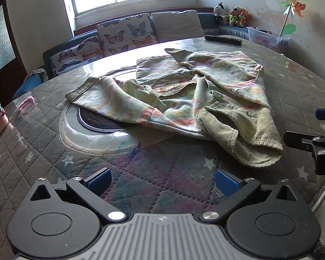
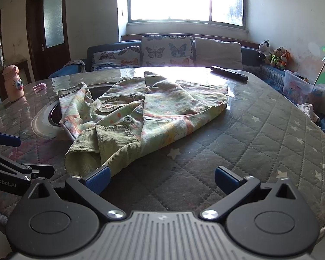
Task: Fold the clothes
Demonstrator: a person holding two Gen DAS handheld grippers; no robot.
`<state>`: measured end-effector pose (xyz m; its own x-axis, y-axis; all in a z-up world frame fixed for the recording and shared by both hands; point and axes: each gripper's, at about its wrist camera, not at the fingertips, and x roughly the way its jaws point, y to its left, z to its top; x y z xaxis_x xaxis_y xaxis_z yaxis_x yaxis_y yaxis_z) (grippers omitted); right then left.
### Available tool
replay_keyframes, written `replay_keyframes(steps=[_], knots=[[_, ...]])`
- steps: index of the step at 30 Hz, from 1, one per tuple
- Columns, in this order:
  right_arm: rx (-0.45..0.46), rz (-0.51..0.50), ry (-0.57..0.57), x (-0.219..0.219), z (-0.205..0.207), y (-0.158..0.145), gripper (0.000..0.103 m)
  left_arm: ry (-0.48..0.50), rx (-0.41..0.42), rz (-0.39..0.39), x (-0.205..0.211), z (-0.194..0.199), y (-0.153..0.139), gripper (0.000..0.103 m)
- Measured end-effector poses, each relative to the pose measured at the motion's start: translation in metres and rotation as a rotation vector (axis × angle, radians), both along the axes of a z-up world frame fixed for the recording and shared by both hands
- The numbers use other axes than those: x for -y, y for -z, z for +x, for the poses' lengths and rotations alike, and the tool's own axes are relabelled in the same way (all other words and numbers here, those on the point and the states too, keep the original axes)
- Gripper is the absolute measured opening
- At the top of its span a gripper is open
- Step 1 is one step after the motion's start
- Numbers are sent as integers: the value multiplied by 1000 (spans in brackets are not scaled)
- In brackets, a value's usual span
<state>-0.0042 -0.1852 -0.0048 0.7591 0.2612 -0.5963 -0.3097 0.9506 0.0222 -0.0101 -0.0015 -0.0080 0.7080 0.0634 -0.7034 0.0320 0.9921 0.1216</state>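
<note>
Lying crumpled across the middle of the left wrist view, the small jacket (image 1: 184,95) looks light, soft and floppy, so I judge it will sag and drag unless held at firm parts: the ribbed collar (image 1: 238,134) at lower right or the sleeve cuff (image 1: 78,91) at centre left. At the bottom of the frame the left gripper (image 1: 162,178) is spread wide with nothing in it, short of the cloth. In the right wrist view the jacket (image 2: 153,112) fills the centre, and the right gripper (image 2: 161,178) is also wide open and empty, its left pad (image 2: 98,178) just beside the collar (image 2: 101,145). The quilted table (image 2: 260,134) seems to lie under a glossy sheet, probably slippery, with a remote (image 2: 228,73) at upper right and a sofa (image 2: 169,49) under the bright window (image 2: 184,0).
</note>
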Motion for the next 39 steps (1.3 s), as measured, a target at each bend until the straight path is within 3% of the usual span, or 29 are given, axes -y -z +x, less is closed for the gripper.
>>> replay_keyframes(steps=[20,39], knots=[[13,-16,-27,-9,21,-5,103,2,2,14,-5,13,-3,103],[12,-40,-60,-19,104,-16,103,1,41,54,-25,69,-24,103]])
